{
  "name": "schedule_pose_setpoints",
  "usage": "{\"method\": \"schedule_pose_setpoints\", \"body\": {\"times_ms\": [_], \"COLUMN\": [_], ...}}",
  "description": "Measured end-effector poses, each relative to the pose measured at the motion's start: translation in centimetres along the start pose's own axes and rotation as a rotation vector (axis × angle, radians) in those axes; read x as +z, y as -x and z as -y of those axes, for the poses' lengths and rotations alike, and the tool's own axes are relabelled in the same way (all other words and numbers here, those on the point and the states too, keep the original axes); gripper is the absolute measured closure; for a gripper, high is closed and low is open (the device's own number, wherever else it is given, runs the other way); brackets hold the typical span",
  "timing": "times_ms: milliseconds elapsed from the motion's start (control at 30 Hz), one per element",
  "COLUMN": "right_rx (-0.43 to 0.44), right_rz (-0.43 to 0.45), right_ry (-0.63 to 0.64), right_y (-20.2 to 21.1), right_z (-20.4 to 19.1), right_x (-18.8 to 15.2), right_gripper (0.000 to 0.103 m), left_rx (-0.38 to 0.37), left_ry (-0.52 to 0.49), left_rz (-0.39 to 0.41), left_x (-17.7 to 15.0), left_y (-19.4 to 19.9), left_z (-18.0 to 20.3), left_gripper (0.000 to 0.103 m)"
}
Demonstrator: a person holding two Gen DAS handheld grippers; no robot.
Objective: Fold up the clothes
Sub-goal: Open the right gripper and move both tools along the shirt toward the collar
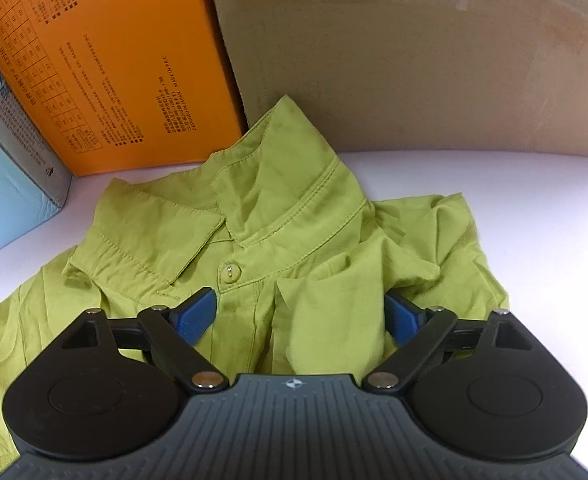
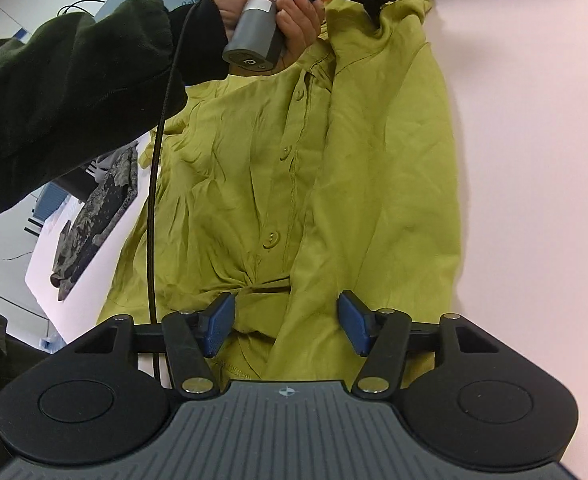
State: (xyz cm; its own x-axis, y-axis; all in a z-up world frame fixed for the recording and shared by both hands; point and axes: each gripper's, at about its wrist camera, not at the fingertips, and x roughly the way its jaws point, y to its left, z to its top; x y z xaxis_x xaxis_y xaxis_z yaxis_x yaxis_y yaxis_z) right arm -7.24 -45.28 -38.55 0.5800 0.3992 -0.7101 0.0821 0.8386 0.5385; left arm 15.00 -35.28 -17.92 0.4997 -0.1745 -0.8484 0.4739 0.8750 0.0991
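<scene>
A lime-green button-up shirt (image 1: pixel 278 232) lies front-up on a white table, its collar toward the boxes. My left gripper (image 1: pixel 300 312) is open just above the chest below the collar button, blue pads apart with cloth between and under them. In the right wrist view the shirt (image 2: pixel 334 168) stretches away lengthwise, one side folded in over the placket. My right gripper (image 2: pixel 286 322) is open over the hem end, pads apart above bunched cloth. The left gripper's grey handle (image 2: pixel 256 28), held by a hand, is at the collar end.
An orange printed box (image 1: pixel 106 60), a brown cardboard box (image 1: pixel 414 48) and a pale blue box (image 1: pixel 2 184) stand right behind the collar. A dark patterned garment (image 2: pixel 94 208) lies at the table's left edge. Bare table (image 2: pixel 534 160) lies right of the shirt. A black cable (image 2: pixel 154 200) hangs over the shirt.
</scene>
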Motion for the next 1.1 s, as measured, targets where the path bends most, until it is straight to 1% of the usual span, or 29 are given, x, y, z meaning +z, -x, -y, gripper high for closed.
{"method": "schedule_pose_setpoints", "body": {"times_ms": [67,100,133,200,300,400,467,500,533,600,633,667,700,733,767,833,867,933,1000,1100], "right_rx": [0.009,0.014,0.012,0.009,-0.010,-0.061,-0.098,-0.116,-0.138,-0.196,-0.223,-0.250,-0.277,-0.292,-0.305,-0.300,-0.296,-0.283,-0.286,-0.315], "right_rz": [0.037,0.062,0.086,0.117,0.146,0.184,0.220,0.242,0.257,0.245,0.220,0.172,0.120,0.084,0.050,0.026,0.016,0.005,0.004,0.005], "right_ry": [0.037,0.054,0.069,0.102,0.177,0.262,0.282,0.284,0.292,0.345,0.382,0.420,0.459,0.481,0.500,0.524,0.535,0.555,0.561,0.516], "right_y": [1.1,1.8,2.7,4.2,6.7,8.3,8.6,8.5,7.8,5.4,3.9,2.0,0.0,-1.7,-3.4,-5.7,-6.9,-8.8,-10.5,-12.8], "right_z": [-1.0,-1.4,-2.0,-2.7,-2.8,-1.9,-0.7,0.0,0.7,1.7,2.1,2.6,3.2,3.9,4.6,5.2,5.5,5.6,5.3,5.6], "right_x": [0.1,0.2,0.3,1.0,2.9,6.0,8.4,9.7,11.2,14.2,15.6,17.0,18.3,19.3,20.1,21.5,22.2,23.5,24.6,26.6], "right_gripper": [0.043,0.037,0.033,0.033,0.027,0.026,0.026,0.026,0.030,0.035,0.044,0.050,0.059,0.062,0.067,0.069,0.069,0.069,0.069,0.069], "left_rx": [-0.024,-0.038,-0.052,-0.075,-0.094,-0.115,-0.128,-0.142,-0.159,-0.198,-0.223,-0.259,-0.300,-0.341,-0.372,-0.416,-0.424,-0.406,-0.374,-0.321], "left_ry": [-0.003,-0.001,0.005,0.027,0.063,0.073,0.061,0.042,0.020,-0.063,-0.108,-0.145,-0.170,-0.191,-0.202,-0.210,-0.213,-0.204,-0.218,-0.310], "left_rz": [0.028,0.045,0.058,0.085,0.106,0.104,0.118,0.120,0.121,0.136,0.148,0.152,0.144,0.132,0.116,0.065,0.038,-0.028,-0.033,-0.010], "left_x": [0.0,0.0,0.0,0.0,-0.7,-2.8,-4.8,-6.2,-7.6,-10.5,-12.1,-13.5,-14.6,-15.7,-16.7,-18.5,-19.3,-20.7,-21.9,-23.0], "left_y": [1.1,1.7,2.4,3.9,6.4,8.2,9.2,9.7,10.3,11.7,12.5,13.0,13.3,13.6,13.9,14.0,13.7,12.8,12.6,12.8], "left_z": [-0.6,-1.1,-1.6,-3.1,-5.2,-7.2,-8.0,-7.8,-7.4,-5.7,-4.4,-3.3,-2.3,-1.2,0.0,2.0,2.7,3.6,4.1,5.4], "left_gripper": [0.021,0.021,0.021,0.021,0.021,0.021,0.021,0.021,0.021,0.021,0.021,0.021,0.021,0.021,0.021,0.021,0.021,0.021,0.021,0.021]}}
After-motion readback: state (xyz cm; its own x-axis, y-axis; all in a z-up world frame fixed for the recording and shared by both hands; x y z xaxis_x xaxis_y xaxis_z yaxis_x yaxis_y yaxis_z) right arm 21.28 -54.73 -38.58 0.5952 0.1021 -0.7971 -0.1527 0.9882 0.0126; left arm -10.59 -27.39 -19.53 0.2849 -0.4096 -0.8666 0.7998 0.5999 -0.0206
